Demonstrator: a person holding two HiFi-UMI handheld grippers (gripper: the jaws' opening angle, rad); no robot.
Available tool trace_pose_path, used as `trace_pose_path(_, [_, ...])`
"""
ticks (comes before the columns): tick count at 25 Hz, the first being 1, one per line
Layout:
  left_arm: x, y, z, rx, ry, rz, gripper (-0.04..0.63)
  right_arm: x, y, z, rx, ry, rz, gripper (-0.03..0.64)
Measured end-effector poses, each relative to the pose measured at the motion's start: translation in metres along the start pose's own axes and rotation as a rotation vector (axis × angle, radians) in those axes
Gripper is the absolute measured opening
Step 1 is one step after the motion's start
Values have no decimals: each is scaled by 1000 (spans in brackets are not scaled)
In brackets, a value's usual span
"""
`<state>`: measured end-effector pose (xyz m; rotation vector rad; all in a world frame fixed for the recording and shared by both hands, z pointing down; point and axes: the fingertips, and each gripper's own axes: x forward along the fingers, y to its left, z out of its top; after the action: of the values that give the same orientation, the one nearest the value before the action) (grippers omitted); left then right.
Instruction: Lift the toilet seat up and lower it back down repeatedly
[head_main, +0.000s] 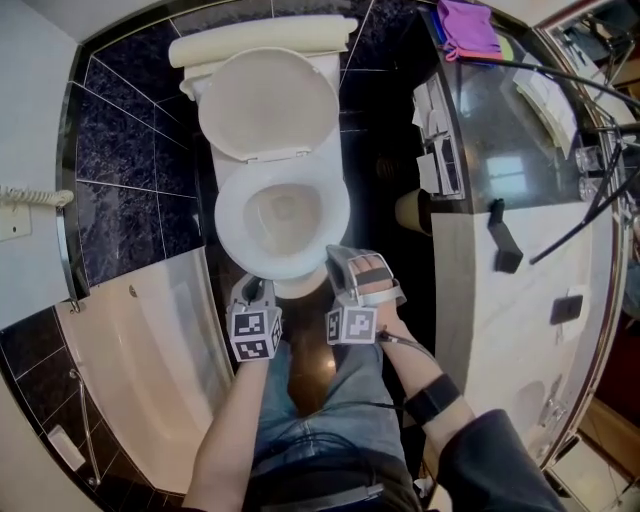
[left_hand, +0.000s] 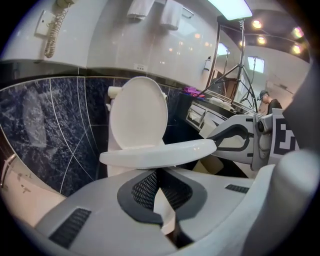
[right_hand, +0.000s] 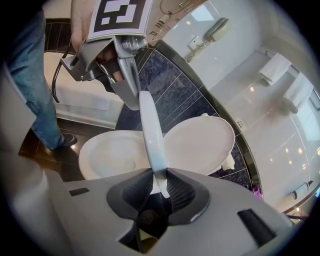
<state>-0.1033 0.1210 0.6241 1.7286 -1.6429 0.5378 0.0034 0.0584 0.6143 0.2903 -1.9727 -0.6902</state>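
- Two handheld grippers meet at the front of a white toilet in a small bathroom, seen from above past the person's jeans (head_main: 320, 410).
- The toilet seat (right_hand: 150, 135) is partly up. It stands clear of the bowl (right_hand: 112, 152) and well short of the lid (right_hand: 200, 145), which leans upright against the tank (head_main: 262, 42).
- The right gripper (right_hand: 159, 181) is rolled onto its side and has the seat's front edge between its jaws. The dark ribbed pads (right_hand: 184, 192) lie against the seat's two faces, so the jaws are closed on it at a modest width.
- The left gripper (left_hand: 156, 174) sits upright just beside the right one, at the seat's front left. Its jaws are drawn together with the tips meeting, and they grip nothing. The seat's edge crosses just above those tips; whether it rests on them cannot be told.
- In the left gripper view the seat shows edge-on as a pale band in front of the lid, with the right gripper's tip at its right end.
- A white bathtub (head_main: 150, 350) lies left of the toilet, below dark blue marbled wall tiles (head_main: 130, 150).
- To the right, a glossy surface (head_main: 500, 130) carries a purple cloth (head_main: 468, 25).
- A wall phone cord (head_main: 30, 195), coiled, hangs at the far left.
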Motion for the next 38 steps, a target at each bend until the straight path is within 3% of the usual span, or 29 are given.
trace_pose_path(3, [3,3,-24,-8,8,12,0,-8,21,-5,10,4,18,91])
trace_pose_path(8, [11,0,-58,-25,46,3,0,-20,57,-29,42,29,32,20])
trace_pose_path(15, [28,-7,-119,15,84,-14,0,0,80,-60,172,73,-6,20])
trace_pose_path(23, [64,-8,-201,67,132,-23,0,39,100,-72,246,82,-46,20])
trace_pose_path(32, [89,0,-275,93,276,-60,0,66,117,-78,299,104,-64,20])
trace_pose_path(38, [89,15,-273,102,271,-49,0,67,115,-72,310,113,-77,20])
